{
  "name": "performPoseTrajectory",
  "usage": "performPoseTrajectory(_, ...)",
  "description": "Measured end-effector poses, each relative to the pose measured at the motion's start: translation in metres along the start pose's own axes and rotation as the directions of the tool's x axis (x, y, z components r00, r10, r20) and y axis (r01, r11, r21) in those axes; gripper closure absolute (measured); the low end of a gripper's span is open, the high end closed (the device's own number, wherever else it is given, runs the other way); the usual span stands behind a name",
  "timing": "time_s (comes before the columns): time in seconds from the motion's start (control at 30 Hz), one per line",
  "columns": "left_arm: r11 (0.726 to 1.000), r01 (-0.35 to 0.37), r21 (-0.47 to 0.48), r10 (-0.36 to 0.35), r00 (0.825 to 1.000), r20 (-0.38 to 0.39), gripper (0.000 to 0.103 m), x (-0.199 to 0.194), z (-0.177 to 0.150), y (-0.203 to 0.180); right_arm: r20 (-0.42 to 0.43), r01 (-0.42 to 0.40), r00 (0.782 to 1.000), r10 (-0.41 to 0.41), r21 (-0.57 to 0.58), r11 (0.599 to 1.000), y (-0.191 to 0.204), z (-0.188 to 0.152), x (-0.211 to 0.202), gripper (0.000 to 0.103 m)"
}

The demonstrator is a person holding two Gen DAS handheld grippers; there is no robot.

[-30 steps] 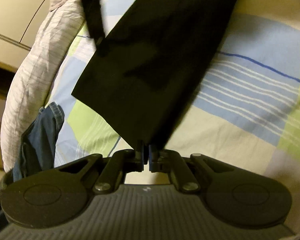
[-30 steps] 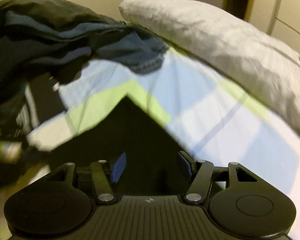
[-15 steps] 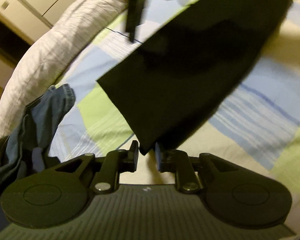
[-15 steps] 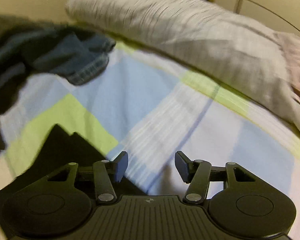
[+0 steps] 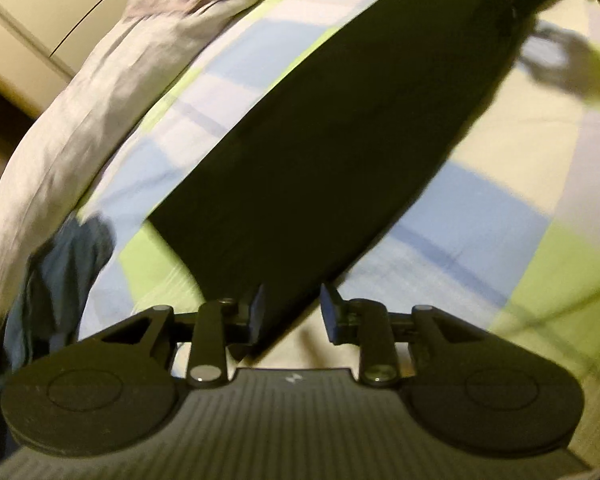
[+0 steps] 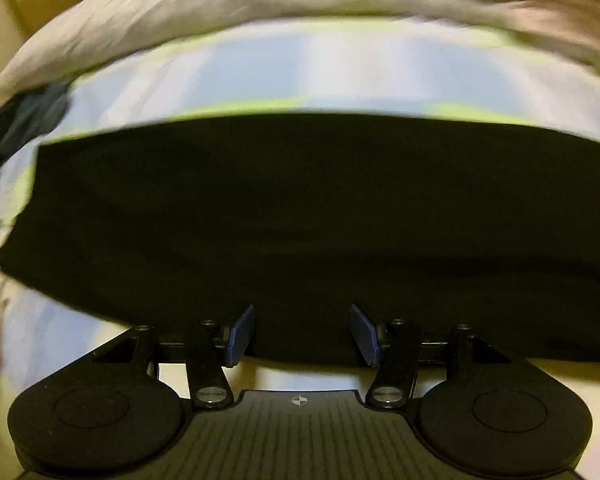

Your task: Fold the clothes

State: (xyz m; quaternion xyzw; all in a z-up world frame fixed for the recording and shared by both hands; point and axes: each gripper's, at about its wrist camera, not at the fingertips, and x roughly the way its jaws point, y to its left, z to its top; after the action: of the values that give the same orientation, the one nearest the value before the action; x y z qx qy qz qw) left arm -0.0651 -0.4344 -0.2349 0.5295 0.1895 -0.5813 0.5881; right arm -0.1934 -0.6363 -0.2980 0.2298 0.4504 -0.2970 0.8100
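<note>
Black garment (image 5: pixel 332 152), plain and dark (folded into a long flat strip, no print visible), lies on the checked bedsheet (image 5: pixel 480 216), just short of the pale pillow (image 5: pixel 80 120). Left tongs (image 5: pixel 290 312) are opening, garment corner between the pads, not pinched. Right tongs (image 6: pixel 302 334) gape over its near edge, gripping nothing.

checked bedsheet (image 5: pixel 480 216): blue, green, cream | grey-white pillow (image 5: pixel 80 120): along sheet's far edge | cupboard doors (image 5: pixel 40 4): behind pillow
</note>
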Motion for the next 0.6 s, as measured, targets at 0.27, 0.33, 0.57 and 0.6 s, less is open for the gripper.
performPoseTrajectory(0.27, 0.973, 0.085, 0.216, -0.113, 0.986, 0.12, 0.071, -0.018, 0.111, -0.11, -0.05, 0.22, 0.974, -0.22, 0.429, 0.876, -0.177, -0.032, -0.055, 0.046)
performPoseTrajectory(0.33, 0.966, 0.086, 0.245, -0.12, 0.984, 0.13, 0.07, -0.027, 0.132, -0.129, -0.023, 0.194, 0.977, -0.212, 0.512, 0.837, -0.2, -0.042, -0.073, 0.046)
performPoseTrajectory(0.57, 0.962, 0.054, 0.269, -0.086, 0.99, 0.107, 0.059, -0.075, 0.178, -0.153, -0.043, 0.17, 0.984, -0.174, 0.533, 0.829, -0.207, -0.058, -0.121, 0.046)
performPoseTrajectory(0.6, 0.965, 0.043, 0.26, -0.071, 0.993, 0.099, 0.057, -0.082, 0.182, -0.151, -0.054, 0.171, 0.984, -0.168, 0.531, 0.83, -0.206, -0.061, -0.127, 0.046)
